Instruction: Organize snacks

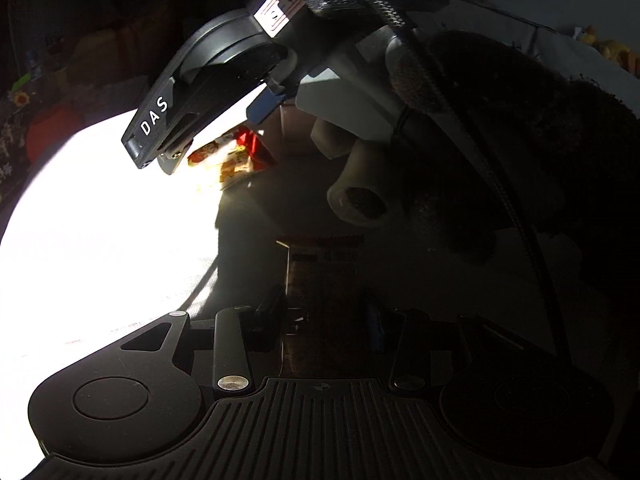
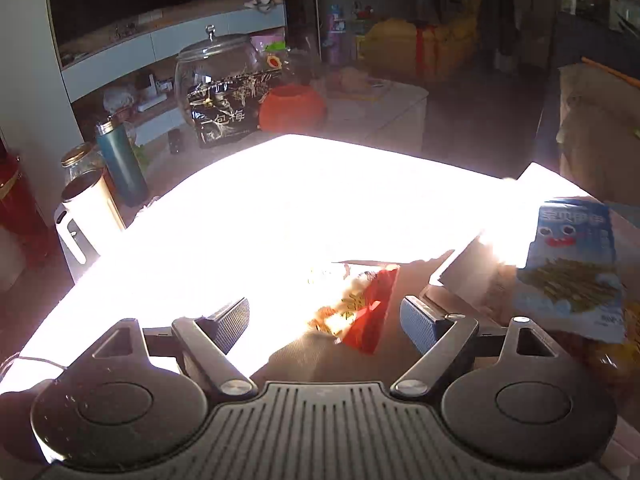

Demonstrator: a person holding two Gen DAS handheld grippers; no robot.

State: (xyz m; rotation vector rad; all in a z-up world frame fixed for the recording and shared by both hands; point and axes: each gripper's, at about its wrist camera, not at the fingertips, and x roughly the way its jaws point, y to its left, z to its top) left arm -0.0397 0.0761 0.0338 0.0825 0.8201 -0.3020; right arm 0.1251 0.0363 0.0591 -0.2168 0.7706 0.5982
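Two grippers over sunlit table [image 2: 280, 208]: right gripper [image 2: 326, 320] wide open, empty, straddling red packet [image 2: 368, 316] as if to grasp; left gripper [image 1: 326, 312] apparently clamps a dark packet [image 1: 320, 280]; blue packet [image 2: 572, 264] rests beside, likely sorted.

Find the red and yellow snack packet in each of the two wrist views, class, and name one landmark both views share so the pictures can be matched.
Left wrist view: the red and yellow snack packet lies above centre, just under the tip of the right gripper, at the edge of the glare.
Right wrist view: the packet lies low, near centre, between the right gripper's open fingers.
Shared landmark: the sunlit white table.
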